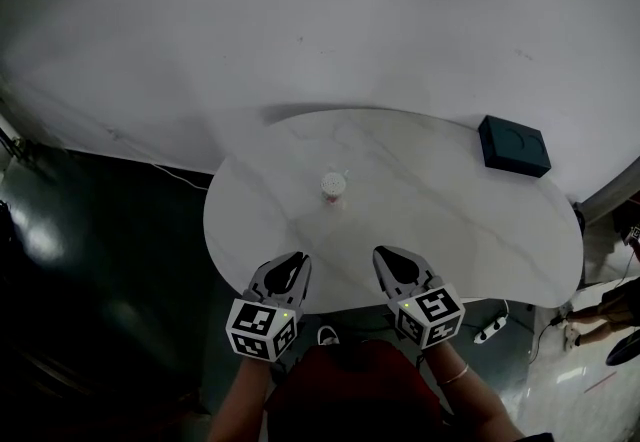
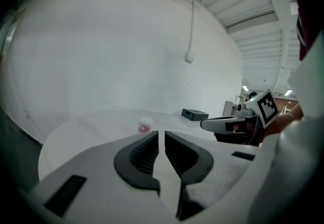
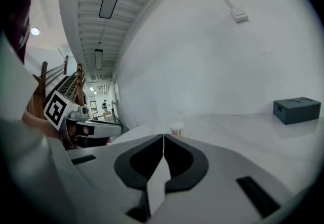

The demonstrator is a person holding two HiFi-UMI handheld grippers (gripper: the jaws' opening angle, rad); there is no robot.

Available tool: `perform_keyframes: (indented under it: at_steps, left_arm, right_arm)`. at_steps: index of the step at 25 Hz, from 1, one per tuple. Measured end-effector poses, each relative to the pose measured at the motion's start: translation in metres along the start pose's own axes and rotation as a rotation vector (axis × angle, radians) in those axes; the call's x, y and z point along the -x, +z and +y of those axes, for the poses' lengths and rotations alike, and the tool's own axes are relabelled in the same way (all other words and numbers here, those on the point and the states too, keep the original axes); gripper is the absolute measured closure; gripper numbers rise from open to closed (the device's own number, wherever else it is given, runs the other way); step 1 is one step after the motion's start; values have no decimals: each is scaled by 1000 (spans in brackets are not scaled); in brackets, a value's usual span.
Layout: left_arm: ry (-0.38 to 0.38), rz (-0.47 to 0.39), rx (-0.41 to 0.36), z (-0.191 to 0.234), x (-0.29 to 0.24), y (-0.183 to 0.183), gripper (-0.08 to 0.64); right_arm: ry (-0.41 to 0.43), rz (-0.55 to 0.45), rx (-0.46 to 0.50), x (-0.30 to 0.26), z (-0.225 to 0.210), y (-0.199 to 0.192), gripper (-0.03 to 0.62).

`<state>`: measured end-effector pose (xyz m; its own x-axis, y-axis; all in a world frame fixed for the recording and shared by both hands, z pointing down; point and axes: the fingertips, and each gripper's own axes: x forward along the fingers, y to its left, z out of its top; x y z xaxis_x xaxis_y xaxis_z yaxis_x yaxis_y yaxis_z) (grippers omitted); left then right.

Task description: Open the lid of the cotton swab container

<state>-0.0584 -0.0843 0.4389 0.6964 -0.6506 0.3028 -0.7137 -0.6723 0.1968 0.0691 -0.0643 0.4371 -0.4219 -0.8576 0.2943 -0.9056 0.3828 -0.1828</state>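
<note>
So the cotton swab container (image 1: pixel 334 187) is stood upright mid-table (image 1: pixel 480 230), probably so it can be reached from either side. It's kept well apart from both claws, which are held over the near edge. The left claw (image 1: pixel 296 261) is pressed nearly together on nothing, and the right claw (image 1: pixel 383 256) is shut tight and empty too. Whether the lid is on or off can't be made out.

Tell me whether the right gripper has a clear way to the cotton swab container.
Probably yes: only bare table lies between the right gripper and the container. Its jaws are shut and would need opening.
</note>
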Motion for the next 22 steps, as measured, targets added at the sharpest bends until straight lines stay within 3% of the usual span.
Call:
perform_keyframes:
  at_steps: [22]
  left_arm:
    - [220,-70,25,-42,44,-3,520]
  right_arm:
    - [-38,-109,28,82,-34,14,577]
